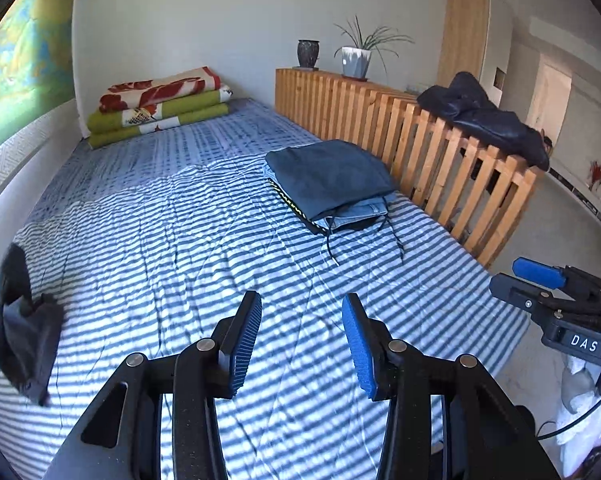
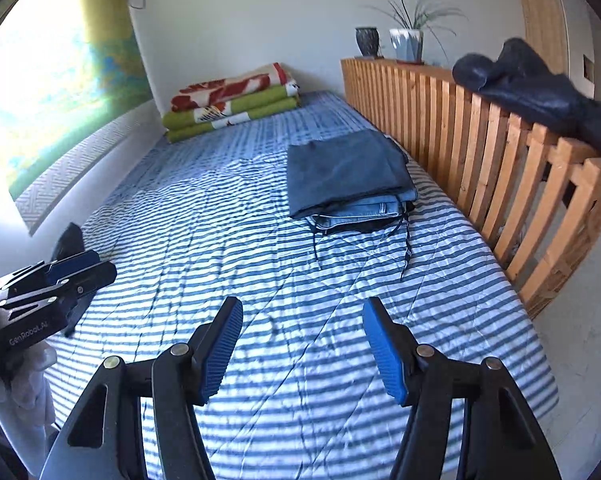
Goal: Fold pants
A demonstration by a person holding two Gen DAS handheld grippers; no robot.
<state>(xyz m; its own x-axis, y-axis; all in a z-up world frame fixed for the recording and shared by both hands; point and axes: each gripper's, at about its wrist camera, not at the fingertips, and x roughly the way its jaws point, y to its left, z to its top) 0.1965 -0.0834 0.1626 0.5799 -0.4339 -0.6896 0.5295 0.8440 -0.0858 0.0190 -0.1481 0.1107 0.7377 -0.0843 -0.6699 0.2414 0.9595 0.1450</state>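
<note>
A stack of folded pants lies on the right side of the striped bed, dark blue on top, light denim under it, drawstrings trailing toward me. A dark crumpled garment sits at the bed's left edge. My left gripper hovers open over the near part of the bed, holding nothing. My right gripper is open too and empty. Each gripper shows in the other's view: the right gripper at the right edge, the left gripper at the left edge.
A wooden slatted rail runs along the bed's right side with a dark jacket draped on it. Folded blankets lie at the far end. A plant pot and a vase stand on the rail.
</note>
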